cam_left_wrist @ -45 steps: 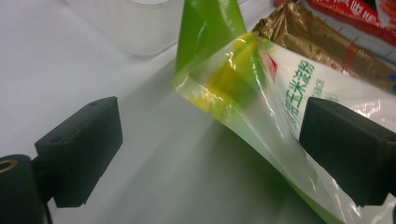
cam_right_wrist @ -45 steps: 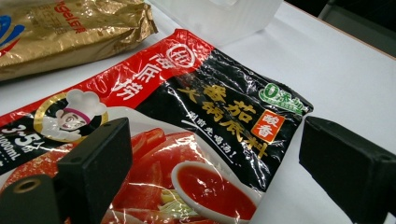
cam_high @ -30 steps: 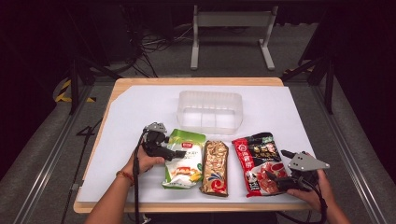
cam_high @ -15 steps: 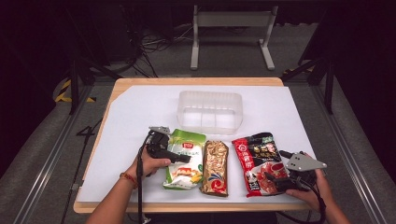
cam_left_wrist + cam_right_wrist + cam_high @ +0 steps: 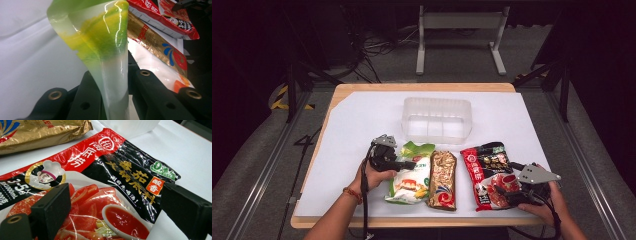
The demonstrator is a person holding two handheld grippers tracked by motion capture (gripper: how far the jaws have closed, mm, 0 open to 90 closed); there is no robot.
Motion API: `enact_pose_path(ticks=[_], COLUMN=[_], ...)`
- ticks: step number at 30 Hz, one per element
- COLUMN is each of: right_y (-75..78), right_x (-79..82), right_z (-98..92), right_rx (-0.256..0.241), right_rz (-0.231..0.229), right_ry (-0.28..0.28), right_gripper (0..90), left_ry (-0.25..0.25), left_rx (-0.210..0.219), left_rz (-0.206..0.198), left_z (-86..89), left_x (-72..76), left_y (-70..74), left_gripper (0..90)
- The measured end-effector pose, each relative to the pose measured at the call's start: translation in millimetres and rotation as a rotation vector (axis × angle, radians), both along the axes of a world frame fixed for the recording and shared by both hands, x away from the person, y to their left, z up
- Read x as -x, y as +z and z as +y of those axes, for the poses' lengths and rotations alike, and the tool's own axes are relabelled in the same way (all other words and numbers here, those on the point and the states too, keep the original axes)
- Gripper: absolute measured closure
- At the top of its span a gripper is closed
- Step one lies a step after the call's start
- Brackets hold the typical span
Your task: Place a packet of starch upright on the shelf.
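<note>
**Inspector A:** Glossy green-and-white film, thin and pliable: the green packet (image 5: 409, 173) lies near the table's front edge, left of centre. Its edge curls upward in the left gripper view (image 5: 100, 45), translucent at the fold.

**Inspector B:** State of the left gripper (image 5: 404, 164)?

**Inspector A:** Pinching that packet. Its black jaws are pressed onto the film, which stands up between them in the left gripper view.

**Inspector B:** Neighbouring items?

**Inspector A:** A gold foil packet (image 5: 442, 179), long and crinkled, lies just beside the green one on its right, edges touching or nearly so. Right of that, slightly apart, is a flat red-and-black sachet (image 5: 486, 170) of shiny plastic, printed with tomatoes and a bowl of red sauce.

**Inspector B:** And the right gripper (image 5: 507, 192)?

**Inspector A:** Spread. In the right gripper view the jaws stand wide apart over the sachet (image 5: 105, 185), one on either side of the printed bowl. Whether they touch the film, I cannot tell.

**Inspector B:** Anything further back?

**Inspector A:** A clear plastic tub (image 5: 437, 120), rectangular with rounded corners, stands mid-table on the white sheet (image 5: 357, 130) covering the wooden table (image 5: 337, 92).
</note>
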State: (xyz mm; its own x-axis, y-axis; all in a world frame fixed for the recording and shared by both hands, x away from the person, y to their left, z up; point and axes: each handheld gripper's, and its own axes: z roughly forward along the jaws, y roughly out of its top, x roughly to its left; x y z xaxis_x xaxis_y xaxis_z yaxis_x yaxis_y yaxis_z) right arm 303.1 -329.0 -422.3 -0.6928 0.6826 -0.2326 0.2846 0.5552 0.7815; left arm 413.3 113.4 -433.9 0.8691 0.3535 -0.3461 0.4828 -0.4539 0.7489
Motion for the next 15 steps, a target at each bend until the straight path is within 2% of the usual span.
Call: enact_pose_path(ticks=[3, 11, 15], right_y=[0.3, 1.2, 2.5], right_x=[-0.3, -0.4, -1.0], right_z=[-0.4, -0.3, -2.3], right_rx=[-0.001, -0.004, -0.023], right_rz=[-0.001, -0.005, -0.014], right_ry=[-0.003, -0.005, -0.025], right_gripper=[10.1, 9.6, 9.2], left_ry=[0.009, 0.07, 0.099], left_rx=[-0.001, 0.049, 0.076], left_rz=[-0.024, -0.15, -0.178], left_z=[-0.4, 6.2, 9.4], left_x=[3.6, 21.4, 24.7], left_y=[2.8, 24.2, 29.2], left_gripper=[83.9, 85.6, 85.8])
